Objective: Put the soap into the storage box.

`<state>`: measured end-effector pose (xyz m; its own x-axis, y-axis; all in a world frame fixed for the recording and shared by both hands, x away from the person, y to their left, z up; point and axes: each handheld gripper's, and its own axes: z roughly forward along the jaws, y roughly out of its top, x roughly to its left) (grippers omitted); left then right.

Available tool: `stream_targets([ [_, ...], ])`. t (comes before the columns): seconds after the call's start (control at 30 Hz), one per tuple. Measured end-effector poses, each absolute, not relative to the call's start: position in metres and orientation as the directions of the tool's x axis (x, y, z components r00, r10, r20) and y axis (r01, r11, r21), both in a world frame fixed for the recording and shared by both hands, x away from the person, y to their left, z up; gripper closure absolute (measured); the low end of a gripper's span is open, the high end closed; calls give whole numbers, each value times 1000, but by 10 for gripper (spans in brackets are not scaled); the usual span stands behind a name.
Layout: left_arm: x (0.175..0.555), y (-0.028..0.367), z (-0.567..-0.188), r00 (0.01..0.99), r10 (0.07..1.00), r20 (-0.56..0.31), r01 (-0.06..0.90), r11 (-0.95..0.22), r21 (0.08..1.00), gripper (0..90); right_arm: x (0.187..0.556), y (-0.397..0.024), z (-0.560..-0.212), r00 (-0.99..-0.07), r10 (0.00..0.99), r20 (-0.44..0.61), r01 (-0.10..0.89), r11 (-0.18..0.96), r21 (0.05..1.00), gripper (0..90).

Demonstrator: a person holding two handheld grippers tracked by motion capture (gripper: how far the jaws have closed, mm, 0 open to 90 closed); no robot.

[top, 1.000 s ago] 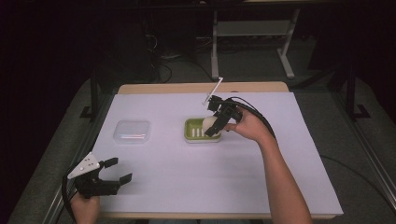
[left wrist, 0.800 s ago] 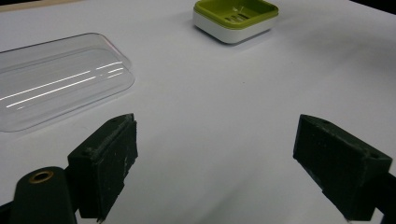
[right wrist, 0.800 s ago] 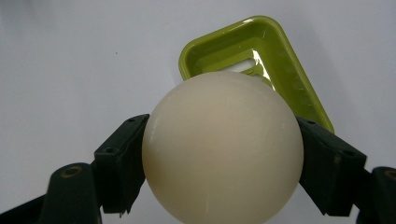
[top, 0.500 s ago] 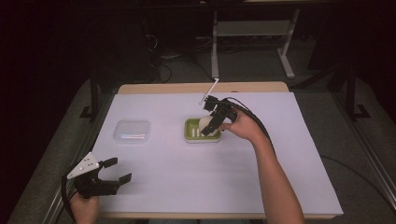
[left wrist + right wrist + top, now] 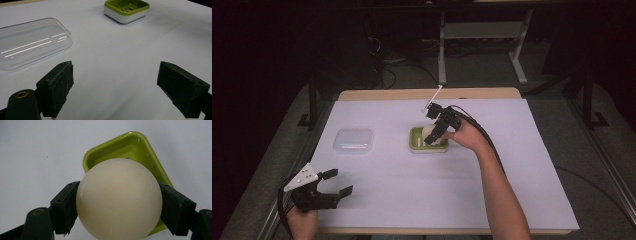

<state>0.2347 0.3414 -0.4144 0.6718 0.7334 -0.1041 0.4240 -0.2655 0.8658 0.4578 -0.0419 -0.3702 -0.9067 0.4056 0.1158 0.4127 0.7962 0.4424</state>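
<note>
Your right gripper (image 5: 432, 136) has barely shifted, pinching the cream ball (image 5: 119, 199) above the green dish (image 5: 428, 146) mid-counter; your left gripper (image 5: 328, 186) rests spread near the counter's front-left corner.

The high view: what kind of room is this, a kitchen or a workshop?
Most likely a lab or recording workspace, not a kitchen. A table covered in white paper sits in a dark room, cables trail on the floor behind it, and a person works handheld grippers, the right gripper clamping a cream ball.
</note>
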Motion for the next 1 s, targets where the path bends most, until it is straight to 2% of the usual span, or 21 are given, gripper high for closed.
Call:
stream_targets([
  [1.0,235,342,-415,671,734,-105,426,-265,865,130,469,-31,-392,-879,459,132,470,780,413,234],
])
